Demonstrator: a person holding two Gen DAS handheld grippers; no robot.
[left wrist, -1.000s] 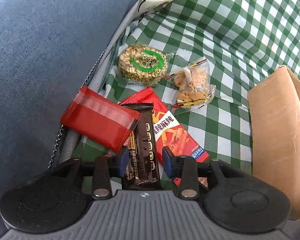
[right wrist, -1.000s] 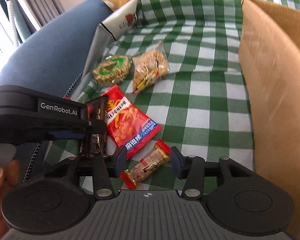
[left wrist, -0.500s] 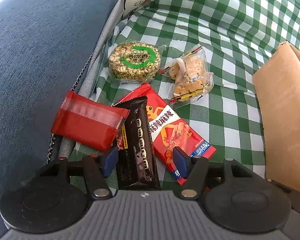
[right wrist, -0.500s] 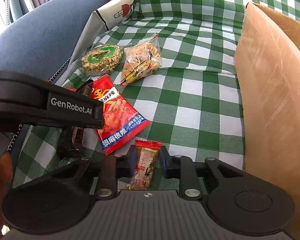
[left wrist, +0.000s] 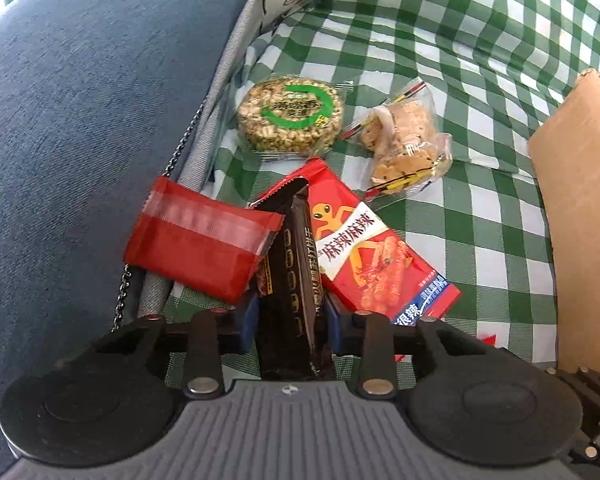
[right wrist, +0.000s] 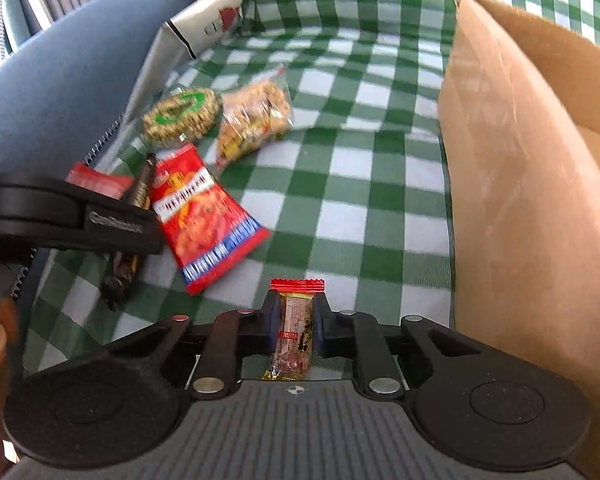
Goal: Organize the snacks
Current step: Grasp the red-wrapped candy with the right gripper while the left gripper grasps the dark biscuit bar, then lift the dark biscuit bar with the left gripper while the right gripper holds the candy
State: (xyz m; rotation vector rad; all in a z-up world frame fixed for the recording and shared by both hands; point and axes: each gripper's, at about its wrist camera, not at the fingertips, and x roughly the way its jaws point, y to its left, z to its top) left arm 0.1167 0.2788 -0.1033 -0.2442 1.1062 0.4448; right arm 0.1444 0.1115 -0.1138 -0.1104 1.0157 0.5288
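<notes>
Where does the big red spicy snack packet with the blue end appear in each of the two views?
Left wrist view: big red spicy packet, centre right, beside the dark bar.
Right wrist view: same packet, left of centre, blurred.
Shared landmark: round green-labelled puffed cake, just beyond the packet's far end in both.

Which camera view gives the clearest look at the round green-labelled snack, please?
The left wrist view: the round green-labelled snack lies sharp and unobstructed, its label readable. The right wrist view shows it smaller, blurred and obliquely.

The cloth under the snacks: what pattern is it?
Green and white check; clearest in the right wrist view.
</notes>
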